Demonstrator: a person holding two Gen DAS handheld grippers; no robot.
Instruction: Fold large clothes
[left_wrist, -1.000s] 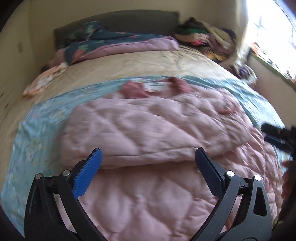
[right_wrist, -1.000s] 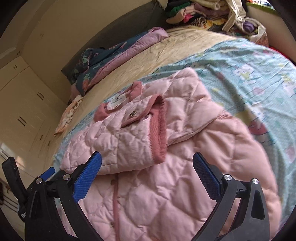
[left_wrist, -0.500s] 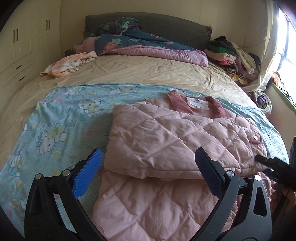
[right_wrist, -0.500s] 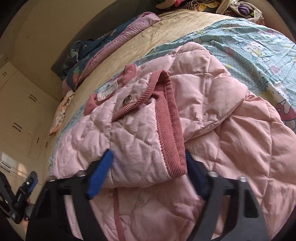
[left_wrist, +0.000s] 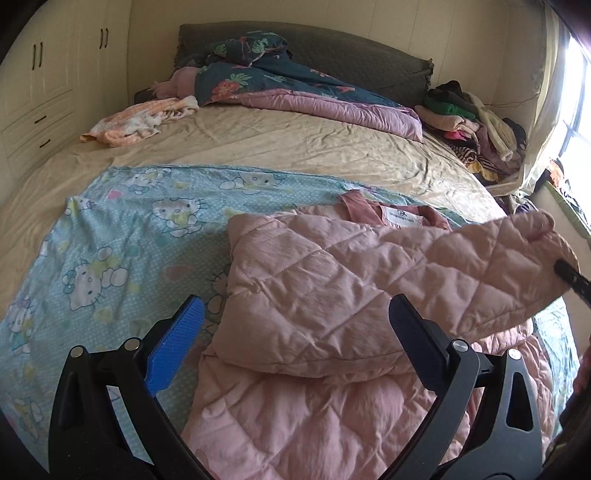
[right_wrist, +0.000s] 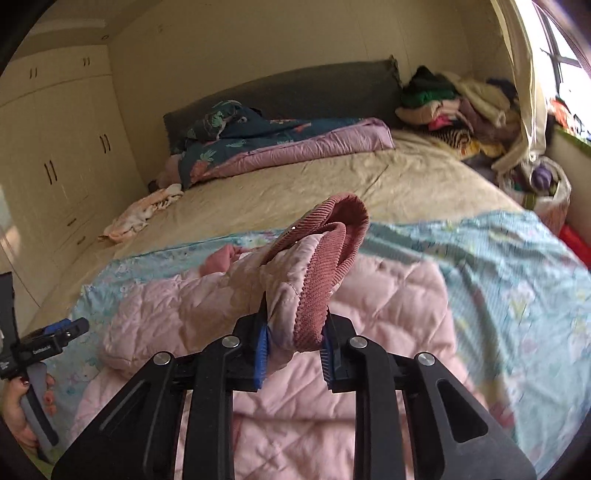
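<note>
A pink quilted jacket (left_wrist: 314, 295) lies on a light blue cartoon-print sheet (left_wrist: 122, 236) on the bed. One sleeve (left_wrist: 480, 266) is lifted off the jacket's body, stretched toward the right edge of the left wrist view. In the right wrist view my right gripper (right_wrist: 295, 350) is shut on that sleeve's ribbed dark-pink cuff (right_wrist: 325, 266), which sticks up between the blue pads. My left gripper (left_wrist: 295, 332) hangs open above the jacket's lower left part, holding nothing. It shows small at the left edge as the left gripper (right_wrist: 55, 336), in a hand.
A rumpled dark floral and mauve duvet (left_wrist: 295, 85) lies by the grey headboard. A heap of clothes (left_wrist: 469, 122) sits at the far right corner, a peach cloth (left_wrist: 140, 118) far left. Cream wardrobes (right_wrist: 55, 155) line the left wall, a window (left_wrist: 580, 110) the right.
My right gripper went from wide open to shut on the sleeve cuff and has lifted it off the jacket. The left gripper shifted left, still open.
</note>
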